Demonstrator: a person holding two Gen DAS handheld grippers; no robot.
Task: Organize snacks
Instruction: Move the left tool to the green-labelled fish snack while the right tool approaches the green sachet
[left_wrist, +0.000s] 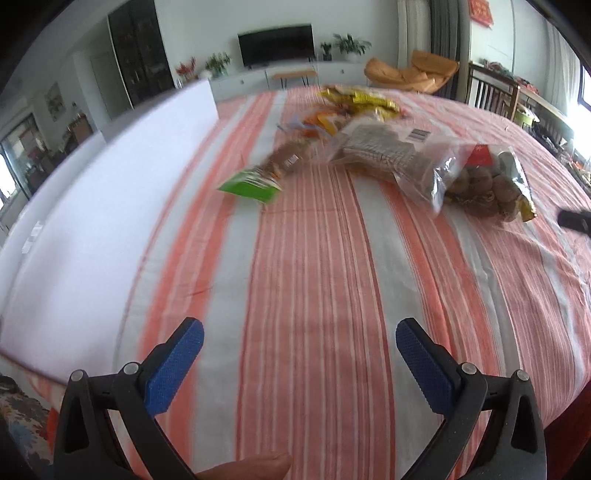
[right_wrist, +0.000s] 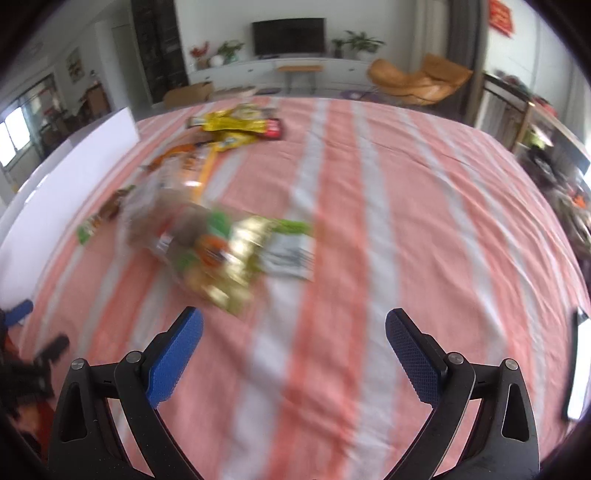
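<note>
Both hand-held grippers, left hand-held gripper (left_wrist: 299, 332) and right hand-held gripper (right_wrist: 293, 321), gape empty; I'd slow down, then pinch the walnut bag (left_wrist: 480, 181) mid-frame by its edge.

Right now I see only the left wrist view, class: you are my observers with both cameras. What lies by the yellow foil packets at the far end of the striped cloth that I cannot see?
Observer: In the right wrist view, a red-and-black packet lies against the right end of the yellow foil packets.
Operator: Is the right gripper holding anything?
Observer: No. The right gripper is open and empty above the orange-and-white striped cloth.
Operator: Anything beyond the far left corner?
Observer: A brown cardboard box stands on the floor there, past the end of the white board.
</note>
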